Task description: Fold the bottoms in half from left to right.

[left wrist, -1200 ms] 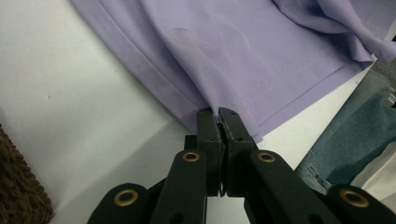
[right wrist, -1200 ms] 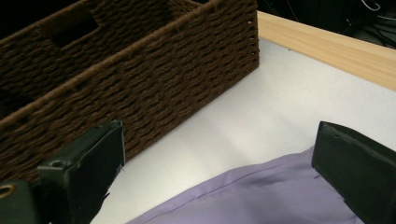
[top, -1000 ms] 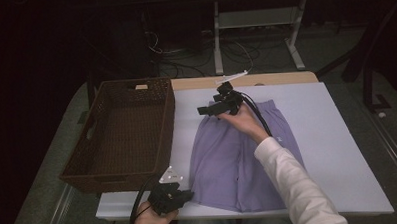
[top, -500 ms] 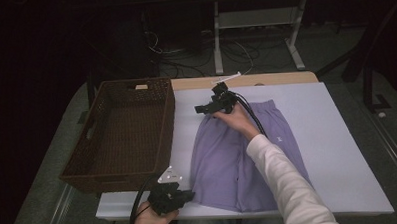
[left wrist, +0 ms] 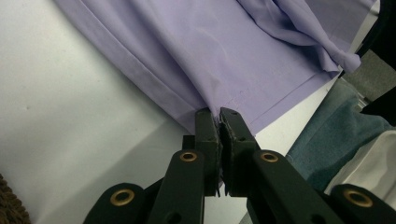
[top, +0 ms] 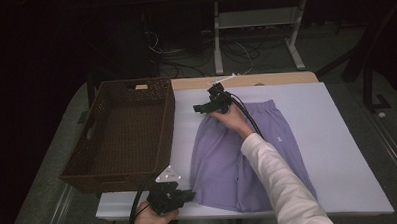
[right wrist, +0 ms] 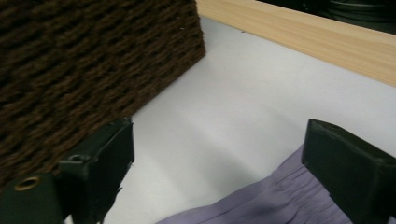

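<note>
Dim room w/ dark bkgd, table [top: 338, 152] evenly lit, soft shadows, close-ups slightly blurred

Right forearm [top: 273, 174] covers the middle of the purple shorts [top: 223, 161]; logo on shorts [top: 279, 137] too small to read; right gripper [right wrist: 219, 154] jaw tips cut off at frame bottom

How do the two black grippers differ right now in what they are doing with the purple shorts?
The left gripper is shut on a hem corner of the purple shorts; the right gripper is open, jaws wide apart, with the elastic waistband between them but not clamped. The left gripper sits at the table's near edge, while the right gripper is at the far end, close to the brown wicker basket. Both are black, hand-held and at the same garment.
</note>
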The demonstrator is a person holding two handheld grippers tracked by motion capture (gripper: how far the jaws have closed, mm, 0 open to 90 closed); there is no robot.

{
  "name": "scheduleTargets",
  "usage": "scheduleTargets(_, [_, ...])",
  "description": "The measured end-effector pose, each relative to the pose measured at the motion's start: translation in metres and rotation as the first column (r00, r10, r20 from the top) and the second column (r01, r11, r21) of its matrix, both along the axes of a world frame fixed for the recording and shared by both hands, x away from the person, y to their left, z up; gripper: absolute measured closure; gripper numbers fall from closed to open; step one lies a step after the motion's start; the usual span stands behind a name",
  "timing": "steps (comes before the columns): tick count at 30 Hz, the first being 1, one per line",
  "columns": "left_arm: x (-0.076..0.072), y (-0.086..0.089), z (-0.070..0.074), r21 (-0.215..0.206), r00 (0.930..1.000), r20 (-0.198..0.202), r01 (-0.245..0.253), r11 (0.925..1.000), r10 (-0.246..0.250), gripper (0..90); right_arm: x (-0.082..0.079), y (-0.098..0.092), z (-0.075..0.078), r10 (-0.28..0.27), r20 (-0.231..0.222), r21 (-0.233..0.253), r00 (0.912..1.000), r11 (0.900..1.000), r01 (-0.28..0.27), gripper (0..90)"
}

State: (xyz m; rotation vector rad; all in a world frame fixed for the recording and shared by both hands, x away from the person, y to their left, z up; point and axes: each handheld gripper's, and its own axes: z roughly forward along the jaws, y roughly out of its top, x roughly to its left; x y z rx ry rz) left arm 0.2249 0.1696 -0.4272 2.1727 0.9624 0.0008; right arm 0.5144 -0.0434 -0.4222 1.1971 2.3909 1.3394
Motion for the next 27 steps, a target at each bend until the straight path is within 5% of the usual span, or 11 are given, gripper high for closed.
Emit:
scheduleTargets(14, [0.0,0.0,0.0,-0.006,1.0,-0.006,0.006,1.0,-0.006,85.7,0.018,-0.006,-0.013,-0.093,-0.05,-0.012,0.9944,0.996,0.093,21.1])
scheduleTargets(27, [0.001,0.0,-0.001,-0.009,0.9999,-0.011,0.012,0.9999,-0.012,85.6,0.027,-0.007,-0.025,-0.115,-0.064,-0.039,0.9913,0.993,0.113,34.0])
